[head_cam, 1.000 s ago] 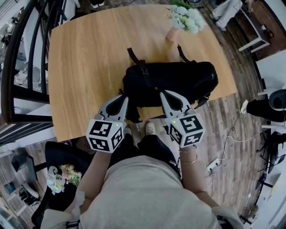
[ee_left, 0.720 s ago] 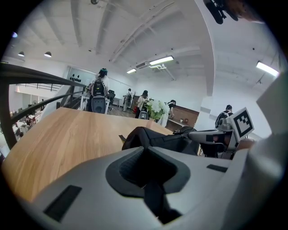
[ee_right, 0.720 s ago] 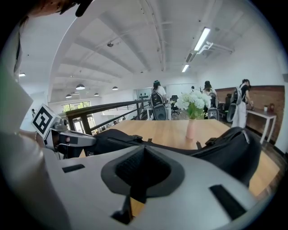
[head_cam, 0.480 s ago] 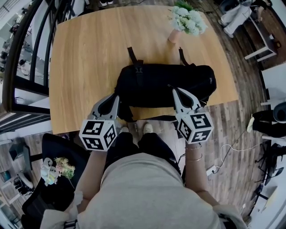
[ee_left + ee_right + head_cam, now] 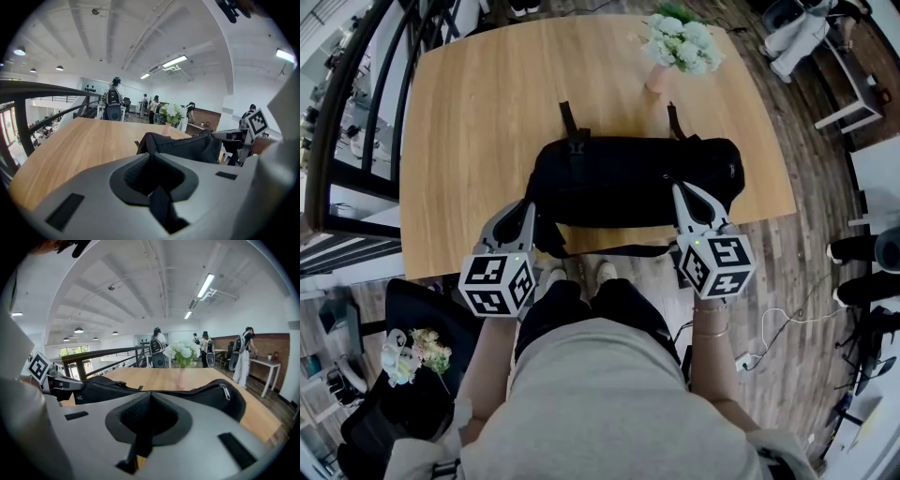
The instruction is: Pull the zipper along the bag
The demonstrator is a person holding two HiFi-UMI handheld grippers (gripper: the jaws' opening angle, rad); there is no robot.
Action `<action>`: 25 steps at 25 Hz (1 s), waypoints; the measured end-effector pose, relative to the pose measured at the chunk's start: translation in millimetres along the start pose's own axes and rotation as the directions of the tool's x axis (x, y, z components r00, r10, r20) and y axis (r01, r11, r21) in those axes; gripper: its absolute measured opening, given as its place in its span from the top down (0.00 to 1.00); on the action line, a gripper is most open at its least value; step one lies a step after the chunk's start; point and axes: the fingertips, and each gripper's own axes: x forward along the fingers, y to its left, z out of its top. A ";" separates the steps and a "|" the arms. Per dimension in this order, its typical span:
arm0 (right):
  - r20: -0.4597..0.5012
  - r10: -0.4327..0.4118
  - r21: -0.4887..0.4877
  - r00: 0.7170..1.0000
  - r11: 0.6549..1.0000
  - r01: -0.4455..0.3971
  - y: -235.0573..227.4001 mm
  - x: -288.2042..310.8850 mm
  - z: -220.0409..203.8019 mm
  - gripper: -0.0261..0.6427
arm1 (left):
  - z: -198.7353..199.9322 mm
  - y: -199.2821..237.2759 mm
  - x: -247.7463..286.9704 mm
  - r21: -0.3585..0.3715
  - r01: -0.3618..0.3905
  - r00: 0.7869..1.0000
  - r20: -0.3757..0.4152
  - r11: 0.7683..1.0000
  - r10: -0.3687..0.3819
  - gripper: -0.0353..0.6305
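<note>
Bag: a black soft bag (image 5: pixel 628 178) lay lengthwise near the 6 o'clock edge of the wooden table (image 5: pixel 459 122). One strap (image 5: pixel 609 251) drooped past that edge.
Left gripper (image 5: pixel 528 206): at the bag's 9 o'clock end, with its jaws pressed together on a black strip (image 5: pixel 160 208). The jaws hid where the strip joined the bag.
Right gripper (image 5: pixel 678 187): at the bag's 4 o'clock, jaws pinching a thin black tab (image 5: pixel 142 442). Whether this was the zipper's pull could not be told.
Zipper: black on black, its line was hard to trace from the head view.
Vase of flowers (image 5: pixel 675 47): at the bag's 1 o'clock, apart from it.
Hands: mostly hidden behind the marker cubes (image 5: pixel 497 286).
</note>
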 end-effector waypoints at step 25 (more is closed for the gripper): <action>0.041 0.072 -0.010 0.997 0.997 -0.072 7.8 -3.8 8.5 0.94 | 43.3 -154.1 57.8 0.388 0.278 0.960 -0.069 0.879 -0.273 0.60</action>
